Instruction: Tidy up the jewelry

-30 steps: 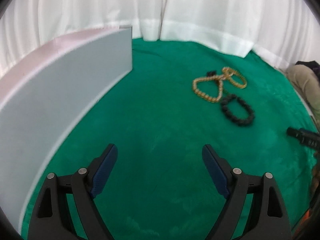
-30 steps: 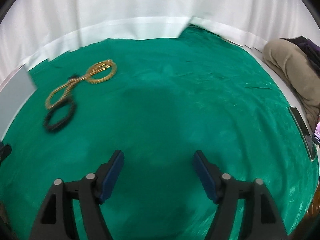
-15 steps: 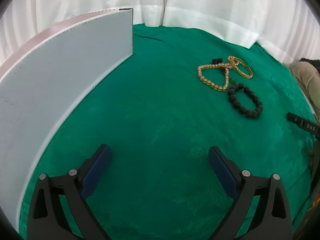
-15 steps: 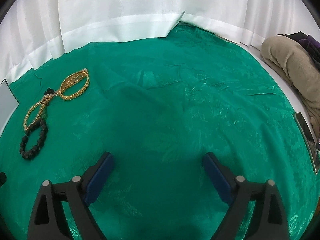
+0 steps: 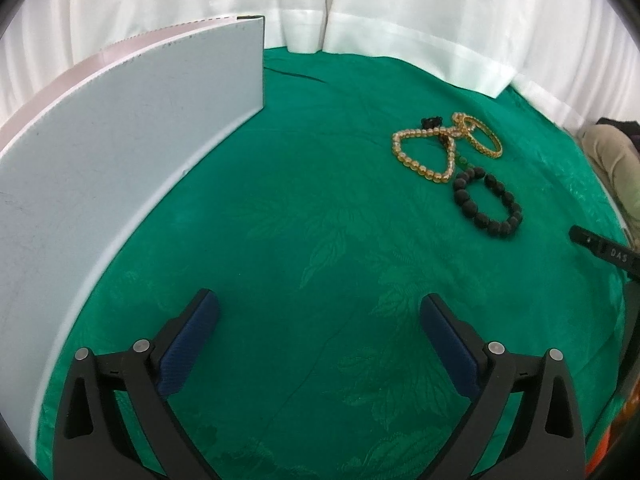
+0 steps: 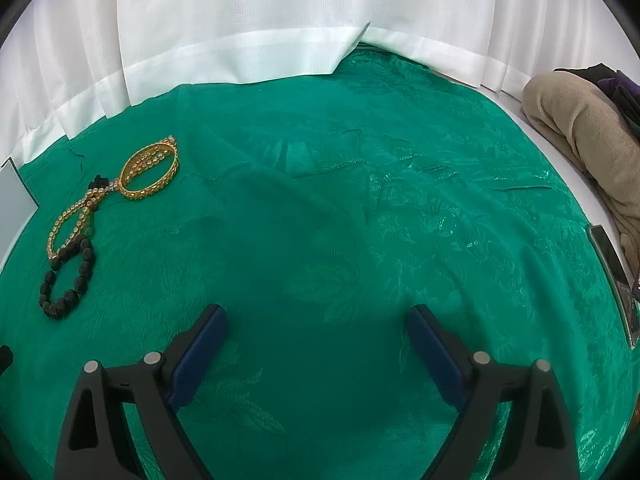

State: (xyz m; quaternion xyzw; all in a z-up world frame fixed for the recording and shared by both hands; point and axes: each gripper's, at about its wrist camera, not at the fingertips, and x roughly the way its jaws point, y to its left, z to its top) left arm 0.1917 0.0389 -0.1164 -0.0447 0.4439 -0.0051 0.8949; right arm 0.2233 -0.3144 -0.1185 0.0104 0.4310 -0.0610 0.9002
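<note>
Three bracelets lie together on the green cloth. In the left wrist view an amber bead bracelet (image 5: 424, 152), gold bangles (image 5: 482, 136) and a black bead bracelet (image 5: 486, 204) sit at the upper right, well ahead of my left gripper (image 5: 320, 312), which is open and empty. In the right wrist view the gold bangles (image 6: 149, 168), amber bead bracelet (image 6: 74, 216) and black bead bracelet (image 6: 66, 280) lie at the far left. My right gripper (image 6: 316, 320) hangs open over bare cloth, apart from them.
A tall pale grey box (image 5: 120, 152) stands along the left side. White curtains (image 6: 248, 20) close off the back. A beige folded cloth (image 6: 584, 128) and a flat dark device (image 6: 614, 276) lie at the right edge. The other gripper's black tip (image 5: 600, 246) shows at right.
Both grippers' jaws have spread wider. The right wrist view has shifted, so the bracelets now sit nearer its left edge, and the blur has settled.
</note>
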